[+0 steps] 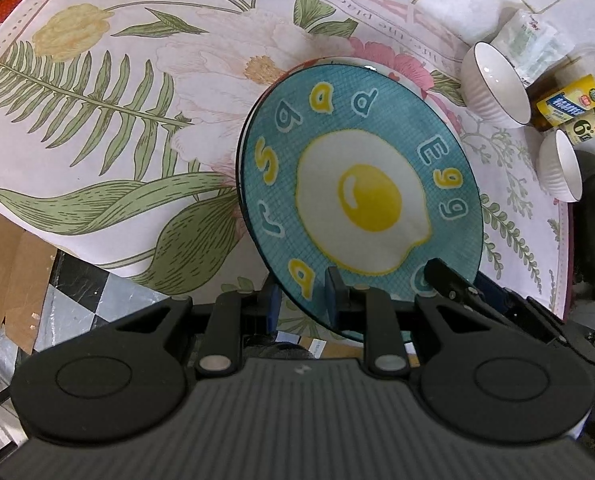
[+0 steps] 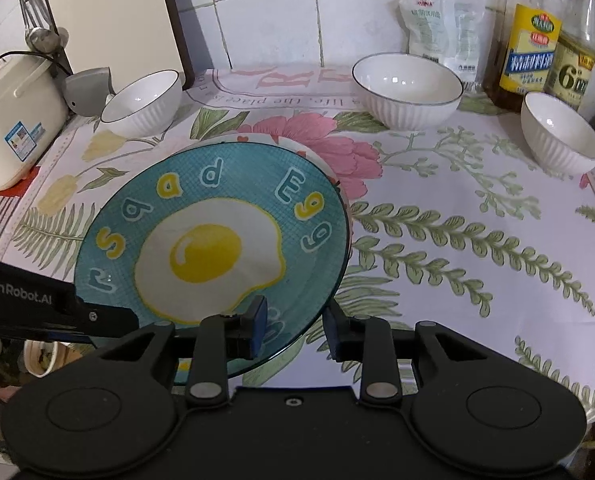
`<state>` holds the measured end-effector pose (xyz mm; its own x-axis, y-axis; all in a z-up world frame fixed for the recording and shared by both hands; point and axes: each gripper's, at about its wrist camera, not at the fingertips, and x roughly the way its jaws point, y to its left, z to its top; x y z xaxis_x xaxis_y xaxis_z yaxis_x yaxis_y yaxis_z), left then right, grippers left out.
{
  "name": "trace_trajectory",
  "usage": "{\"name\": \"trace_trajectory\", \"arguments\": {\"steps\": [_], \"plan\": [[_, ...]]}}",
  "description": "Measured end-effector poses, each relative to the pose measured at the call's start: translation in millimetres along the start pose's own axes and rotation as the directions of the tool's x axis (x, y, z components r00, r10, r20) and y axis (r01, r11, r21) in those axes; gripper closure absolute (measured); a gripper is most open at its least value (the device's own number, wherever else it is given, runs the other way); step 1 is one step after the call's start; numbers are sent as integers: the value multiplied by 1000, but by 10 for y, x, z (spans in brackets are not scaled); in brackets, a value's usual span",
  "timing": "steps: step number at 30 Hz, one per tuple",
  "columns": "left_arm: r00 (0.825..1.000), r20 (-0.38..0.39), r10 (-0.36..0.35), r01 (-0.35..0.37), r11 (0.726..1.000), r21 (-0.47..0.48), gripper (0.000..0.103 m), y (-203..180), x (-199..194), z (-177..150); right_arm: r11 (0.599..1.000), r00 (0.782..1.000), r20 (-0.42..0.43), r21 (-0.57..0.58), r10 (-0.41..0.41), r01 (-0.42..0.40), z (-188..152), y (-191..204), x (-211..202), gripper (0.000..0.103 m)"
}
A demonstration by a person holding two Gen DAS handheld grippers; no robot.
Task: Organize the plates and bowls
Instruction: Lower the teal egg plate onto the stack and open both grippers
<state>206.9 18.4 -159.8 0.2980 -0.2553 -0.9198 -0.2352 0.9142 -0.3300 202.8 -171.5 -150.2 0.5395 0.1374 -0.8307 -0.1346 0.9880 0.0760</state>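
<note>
A teal plate point(image 1: 361, 184) with a fried-egg picture and yellow letters is held tilted above the floral tablecloth; it also shows in the right wrist view point(image 2: 217, 240). A second plate's pale rim point(image 2: 293, 144) peeks out beneath it. My left gripper point(image 1: 303, 300) is shut on the teal plate's near rim. My right gripper point(image 2: 293, 326) straddles the same plate's near rim with its jaws a little apart. Three white ribbed bowls stand behind: one at the left point(image 2: 143, 104), one at the back point(image 2: 407, 88), one at the right point(image 2: 561, 132).
A white rice cooker point(image 2: 13, 120) stands at the table's left end. Two oil bottles point(image 2: 531, 40) and a white pouch point(image 2: 441, 20) stand against the tiled wall at the back right. The table's near edge drops to a checkered floor point(image 1: 77, 292).
</note>
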Motion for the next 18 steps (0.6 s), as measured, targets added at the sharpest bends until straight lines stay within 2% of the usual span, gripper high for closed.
{"name": "trace_trajectory", "arguments": {"steps": [4,8,14,18], "plan": [[999,33,19,-19,1000,9,84,-1,-21,-14,995,998,48,-94,-32,37,-32,62,46,59],[996,91,15,-18,999,27,84,3,-77,-66,993,996,85,-106,-40,48,-58,38,79,59],[994,113,7,-14,998,62,84,-59,-210,-168,989,992,122,-139,-25,42,-82,63,-44,59],[994,111,13,-30,987,157,84,-178,-358,-297,992,999,54,-127,8,-1,-64,47,-224,59]]}}
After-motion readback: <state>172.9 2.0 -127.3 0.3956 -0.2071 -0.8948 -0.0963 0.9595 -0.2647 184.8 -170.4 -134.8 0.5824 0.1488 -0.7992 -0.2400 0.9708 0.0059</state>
